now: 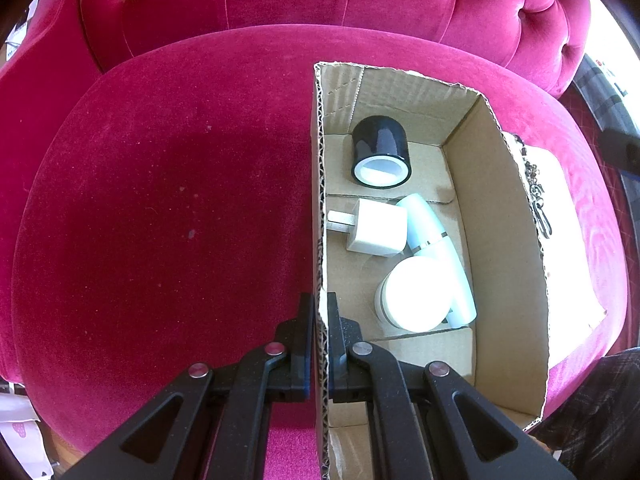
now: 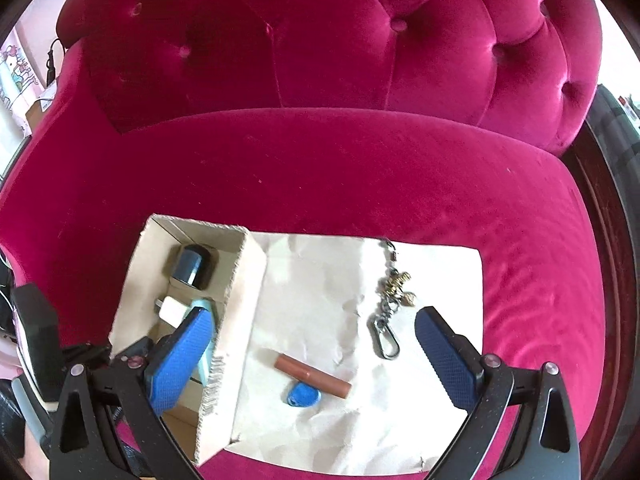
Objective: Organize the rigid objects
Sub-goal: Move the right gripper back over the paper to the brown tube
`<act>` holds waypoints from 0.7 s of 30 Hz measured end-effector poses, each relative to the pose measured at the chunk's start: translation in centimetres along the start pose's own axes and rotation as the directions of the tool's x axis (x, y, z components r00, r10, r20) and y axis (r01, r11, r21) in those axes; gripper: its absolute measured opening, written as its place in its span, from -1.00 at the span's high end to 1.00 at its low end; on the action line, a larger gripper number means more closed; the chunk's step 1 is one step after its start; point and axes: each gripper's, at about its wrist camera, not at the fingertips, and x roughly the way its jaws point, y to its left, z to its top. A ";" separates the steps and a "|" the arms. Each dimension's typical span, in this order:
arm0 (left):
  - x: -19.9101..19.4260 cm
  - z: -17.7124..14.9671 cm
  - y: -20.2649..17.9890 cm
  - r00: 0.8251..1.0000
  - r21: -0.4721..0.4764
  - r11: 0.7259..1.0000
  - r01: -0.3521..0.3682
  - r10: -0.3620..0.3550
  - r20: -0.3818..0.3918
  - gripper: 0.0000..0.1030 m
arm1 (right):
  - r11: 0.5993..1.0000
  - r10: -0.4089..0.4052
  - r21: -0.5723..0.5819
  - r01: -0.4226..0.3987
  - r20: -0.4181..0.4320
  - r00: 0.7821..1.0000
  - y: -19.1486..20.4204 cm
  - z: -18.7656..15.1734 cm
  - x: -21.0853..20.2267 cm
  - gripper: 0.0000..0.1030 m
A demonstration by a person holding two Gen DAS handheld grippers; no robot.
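Note:
A cardboard box [image 1: 508,216] sits on a pink velvet seat. Inside lie a black cylinder [image 1: 380,148], a white plug adapter [image 1: 374,226], a pale blue tube [image 1: 440,248] and a round white jar [image 1: 418,294]. My left gripper [image 1: 320,316] is shut on the box's left wall. The box [image 2: 244,308] also shows in the right wrist view. My right gripper [image 2: 314,344] is open and empty above a sheet of paper [image 2: 320,288]. On the paper lie a brown tube [image 2: 312,376], a blue tag [image 2: 302,395] and a metal keychain [image 2: 390,304].
The tufted pink backrest [image 2: 320,40] rises behind the seat. The seat cushion [image 1: 160,208] stretches left of the box. The keychain also shows in the left wrist view [image 1: 536,192], beyond the box's right wall.

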 end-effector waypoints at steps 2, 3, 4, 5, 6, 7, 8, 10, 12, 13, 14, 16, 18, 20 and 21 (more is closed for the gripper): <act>0.0 0.0 0.0 1.000 0.000 1.000 0.000 0.000 0.000 0.92 | 1.000 0.003 0.000 -0.003 -0.001 1.000 -0.5 -0.5 0.1 -0.99; 0.0 0.0 0.0 1.000 0.000 1.000 0.000 0.000 0.000 0.92 | 1.000 0.004 0.001 -0.004 -0.006 1.000 -0.6 -0.7 0.0 -0.99; 0.0 0.0 0.0 1.000 0.000 1.000 0.000 0.000 0.000 0.92 | 1.000 0.004 -0.001 -0.004 -0.008 1.000 -0.9 -1.0 0.1 -0.99; 0.0 0.0 0.0 1.000 0.000 1.000 0.000 0.000 -0.001 0.92 | 1.000 0.003 -0.001 -0.003 -0.009 1.000 -1.0 -1.2 0.1 -0.99; 0.0 0.0 0.0 1.000 0.000 1.000 0.000 0.000 -0.001 0.92 | 1.000 0.002 -0.003 -0.002 -0.012 1.000 -1.2 -1.6 0.2 -0.99; 0.0 0.1 0.1 1.000 -0.001 1.000 0.000 0.000 -0.001 0.92 | 1.000 0.001 -0.003 -0.002 -0.013 1.000 -1.3 -1.8 0.3 -0.99; 0.0 0.1 0.1 1.000 -0.001 1.000 0.000 0.000 -0.001 0.92 | 1.000 0.000 -0.003 0.000 -0.016 1.000 -1.4 -2.1 0.4 -0.99; 0.0 0.1 0.1 1.000 0.000 1.000 -0.001 0.001 -0.001 0.92 | 1.000 -0.003 -0.007 0.003 -0.016 1.000 -1.6 -2.8 0.6 -0.99; -0.1 0.2 0.2 1.000 0.000 1.000 -0.001 0.001 0.000 0.92 | 1.000 -0.008 -0.011 0.007 -0.021 1.000 -1.8 -3.3 0.9 -0.99; -0.1 0.2 0.2 1.000 0.000 1.000 -0.001 0.001 -0.001 0.92 | 1.000 -0.011 -0.009 0.010 -0.024 1.000 -2.0 -3.8 1.1 -0.99; -0.1 0.2 0.1 1.000 0.000 1.000 -0.001 0.001 -0.001 0.92 | 1.000 -0.008 -0.007 0.008 -0.026 1.000 -2.1 -4.0 1.2 -0.99; -0.1 0.2 0.1 1.000 0.000 1.000 -0.001 0.001 -0.001 0.92 | 1.000 0.001 -0.002 -0.001 -0.028 1.000 -2.2 -4.5 1.5 -0.99; -0.2 0.2 0.3 1.000 0.000 1.000 -0.002 0.002 -0.001 0.92 | 1.000 0.002 -0.005 -0.002 -0.026 1.000 -2.2 -4.8 1.6 -0.99; -0.2 0.2 0.2 1.000 0.000 1.000 -0.001 0.001 -0.001 0.92 | 1.000 0.001 -0.009 -0.001 -0.025 1.000 -2.2 -5.1 1.8 -0.99; -0.2 0.2 0.3 1.000 0.002 1.000 -0.001 0.001 -0.001 0.92 | 1.000 0.001 -0.011 -0.001 -0.024 1.000 -2.2 -5.3 1.9 -0.99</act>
